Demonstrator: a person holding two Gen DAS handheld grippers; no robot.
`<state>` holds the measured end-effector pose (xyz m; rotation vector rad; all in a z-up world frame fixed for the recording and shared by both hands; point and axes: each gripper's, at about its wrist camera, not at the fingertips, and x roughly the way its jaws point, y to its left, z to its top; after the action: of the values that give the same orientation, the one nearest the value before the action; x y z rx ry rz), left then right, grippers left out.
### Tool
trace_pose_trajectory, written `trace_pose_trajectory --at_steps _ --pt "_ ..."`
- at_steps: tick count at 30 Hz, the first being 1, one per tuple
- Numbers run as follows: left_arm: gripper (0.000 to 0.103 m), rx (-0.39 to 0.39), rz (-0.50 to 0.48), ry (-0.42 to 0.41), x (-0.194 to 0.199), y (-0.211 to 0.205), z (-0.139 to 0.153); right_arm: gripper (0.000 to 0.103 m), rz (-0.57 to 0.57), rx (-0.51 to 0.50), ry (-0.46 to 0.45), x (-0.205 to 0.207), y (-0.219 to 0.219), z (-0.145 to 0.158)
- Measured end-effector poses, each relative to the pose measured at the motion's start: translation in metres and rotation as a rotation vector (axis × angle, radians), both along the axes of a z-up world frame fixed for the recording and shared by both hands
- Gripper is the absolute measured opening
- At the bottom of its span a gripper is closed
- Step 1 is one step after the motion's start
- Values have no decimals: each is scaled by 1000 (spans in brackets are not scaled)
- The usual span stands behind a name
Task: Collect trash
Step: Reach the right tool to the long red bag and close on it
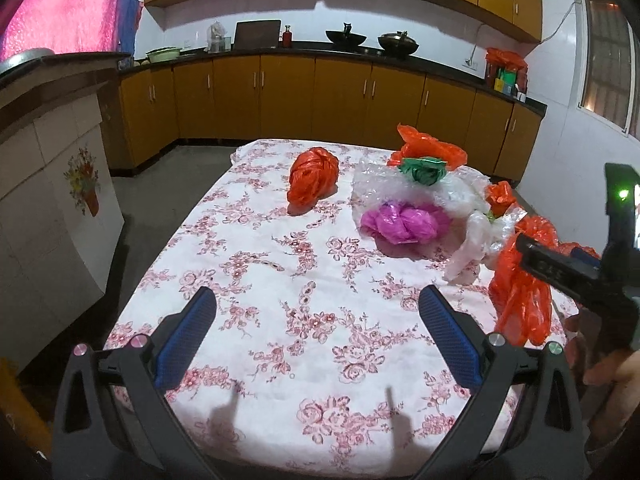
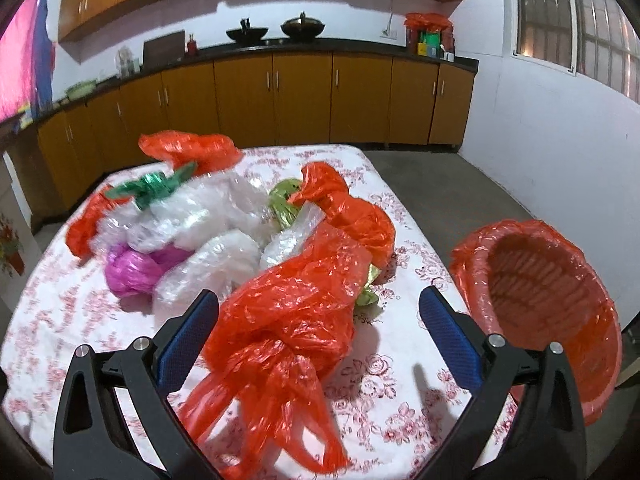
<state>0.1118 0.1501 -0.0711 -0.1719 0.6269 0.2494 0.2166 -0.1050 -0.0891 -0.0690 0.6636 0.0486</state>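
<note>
1. Left tongs [image 1: 318, 312] spread wide, holding nothing, above bare floral tabletop [image 1: 280, 280].
2. Right tongs [image 2: 318, 312] spread wide around crumpled orange bag [image 2: 288, 312], not clamped.
3. Trash pile: white plastic [image 2: 208, 216], pink bag [image 2: 132, 268], green wrapper [image 2: 152, 186] mid-tabletop.
4. Orange-lined basket [image 2: 540, 292] beside the tabletop's right edge.

Crumpled plastic bags lie piled on the floral-clothed table: large orange bag [image 2: 288, 312] nearest, clear bags [image 2: 208, 216] behind, magenta bag [image 2: 136, 268] left. Orange-lined basket [image 2: 540, 300] stands right, tilted.
</note>
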Motion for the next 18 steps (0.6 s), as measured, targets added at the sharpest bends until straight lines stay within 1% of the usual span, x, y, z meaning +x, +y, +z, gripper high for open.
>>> trace_pose_trajectory --at_steps 3,5,6,7,8,10,11,14,18 --pt "99 -3 -7 1 7 -1 -3 87 16 -16 29 3 2 -8" --pt "96 -3 -19 3 11 -2 -3 73 38 -12 44 3 2 -12" --pt "95 -3 -23 5 13 -4 -3 68 45 -10 44 3 3 -13" --pt "94 -4 -30 5 15 -5 -3 58 56 -6 46 2 3 -13" --pt "92 -6 -37 4 17 -7 -3 55 65 -2 47 0 2 -13" --pt "90 -8 -50 3 21 -10 -2 43 84 19 45 -4 0 -11" --pt "88 -9 -57 1 23 -11 -2 39 92 29 44 -5 -1 -10" --pt "84 -10 -82 1 32 -17 -1 31 105 63 37 -12 -8 -5" --pt "77 -18 -136 2 48 -30 1 27 108 103 18 -20 -21 5"
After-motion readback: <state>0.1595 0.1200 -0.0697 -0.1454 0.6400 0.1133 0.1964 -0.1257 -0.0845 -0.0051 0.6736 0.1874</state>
